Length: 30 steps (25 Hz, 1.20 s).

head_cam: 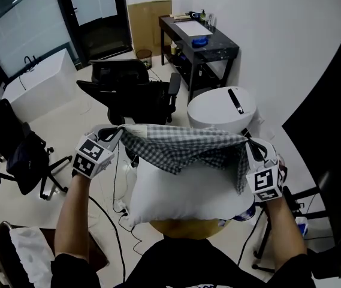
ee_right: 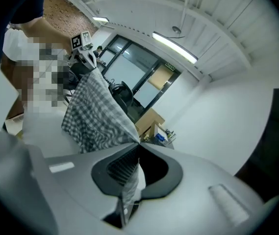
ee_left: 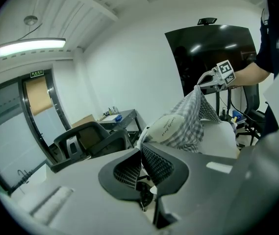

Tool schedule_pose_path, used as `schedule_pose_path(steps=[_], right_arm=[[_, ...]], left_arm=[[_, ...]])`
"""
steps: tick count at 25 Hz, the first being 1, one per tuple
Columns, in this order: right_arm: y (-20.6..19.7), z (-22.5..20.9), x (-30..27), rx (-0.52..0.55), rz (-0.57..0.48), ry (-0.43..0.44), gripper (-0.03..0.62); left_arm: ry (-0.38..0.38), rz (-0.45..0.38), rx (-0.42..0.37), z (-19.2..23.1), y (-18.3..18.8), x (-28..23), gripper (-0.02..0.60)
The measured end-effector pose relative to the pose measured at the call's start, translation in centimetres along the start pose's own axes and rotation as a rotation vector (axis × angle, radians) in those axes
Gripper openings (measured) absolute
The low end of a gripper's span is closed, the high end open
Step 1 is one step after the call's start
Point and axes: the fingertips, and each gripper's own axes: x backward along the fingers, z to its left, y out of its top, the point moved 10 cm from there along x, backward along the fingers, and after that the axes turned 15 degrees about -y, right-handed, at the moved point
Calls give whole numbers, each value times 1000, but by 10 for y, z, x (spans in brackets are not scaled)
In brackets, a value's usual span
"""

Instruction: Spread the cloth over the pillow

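Observation:
A grey-and-white checked cloth hangs stretched between my two grippers, just above the far edge of a white pillow. My left gripper is shut on the cloth's left corner. My right gripper is shut on the right corner, where the cloth droops over the pillow's side. In the left gripper view the cloth runs from the closed left gripper toward the far right gripper. In the right gripper view the cloth leads from the closed right gripper up to the left gripper.
The pillow rests on a round brown surface close to the person. Beyond stand a black office chair, a white round bin and a black desk. Another chair is at the left, a dark panel at the right.

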Motion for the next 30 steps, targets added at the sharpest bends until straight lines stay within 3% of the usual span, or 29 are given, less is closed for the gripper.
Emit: schedule_pose_path(steps=[8, 13, 23, 30], right_arm=[[19, -20, 12, -26, -57, 2, 14], [20, -25, 20, -37, -42, 46, 14], [-3, 1, 1, -19, 43, 108, 14], [-12, 16, -11, -20, 79, 129, 14]], left_arm=[[-23, 31, -71, 16, 26, 10, 0], [-158, 107, -52, 14, 24, 9, 0], [-366, 256, 140, 6, -61, -83, 0], [-455, 341, 196, -21, -103, -139, 21]])
